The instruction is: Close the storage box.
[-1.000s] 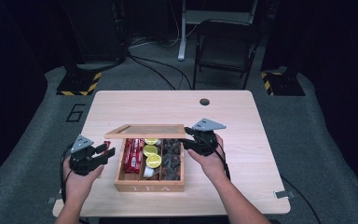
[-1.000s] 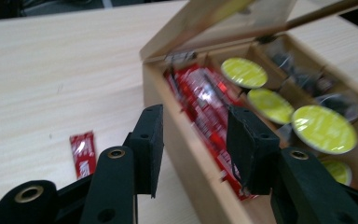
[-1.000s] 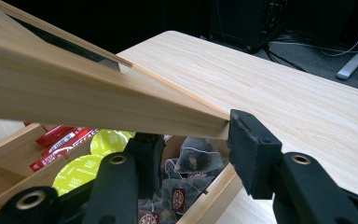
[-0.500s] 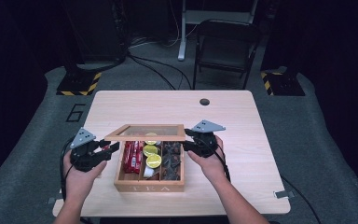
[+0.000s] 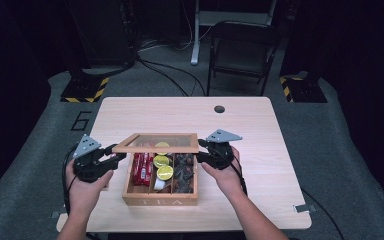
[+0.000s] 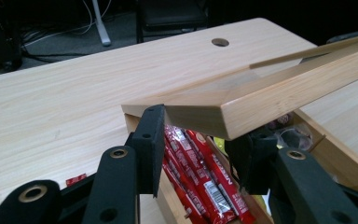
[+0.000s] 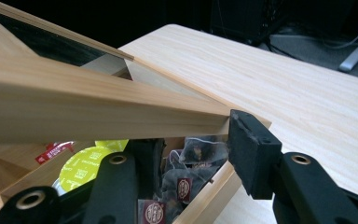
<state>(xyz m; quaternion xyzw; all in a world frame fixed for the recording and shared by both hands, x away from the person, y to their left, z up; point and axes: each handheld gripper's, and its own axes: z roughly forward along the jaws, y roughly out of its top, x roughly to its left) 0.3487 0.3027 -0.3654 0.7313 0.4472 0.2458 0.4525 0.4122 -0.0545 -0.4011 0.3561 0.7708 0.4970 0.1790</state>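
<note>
Both grippers were on the lid (image 5: 156, 143) of the wooden tea box (image 5: 161, 200), lid raised and tilted over the box w/ its far edge seemingly at the box's back wall. Right gripper (image 5: 203, 153) was clamped on the lid's right front corner; in the right gripper view the pad (image 7: 251, 156) pressed the wood edge. Left gripper (image 5: 119, 152) straddled the left front corner, jaws either side of the frame (image 6: 256, 100), partly closed; pads looked right at the wood, but contact on both sides couldn't be confirmed, so grip state on that side = can't tell.

Risks, as judged: if the left side wasn't really gripped, the lid could twist on the right corner alone and slip, dropping back on the box. Uneven lift btw the two hands could rack the lid or drag the box across the table (image 5: 260, 125). Glass pane in the lid = bad drop.

Counts: 1 box, 1 lid, 3 compartments. Left one held red stick packets (image 5: 142, 167), several, exact no. unclear. Middle: 3 yellow-green round pods (image 5: 165, 172). Right: dark tea bags (image 5: 184, 172), a heap, not countable. 1 small red scrap on the table (image 6: 76, 179).
</note>
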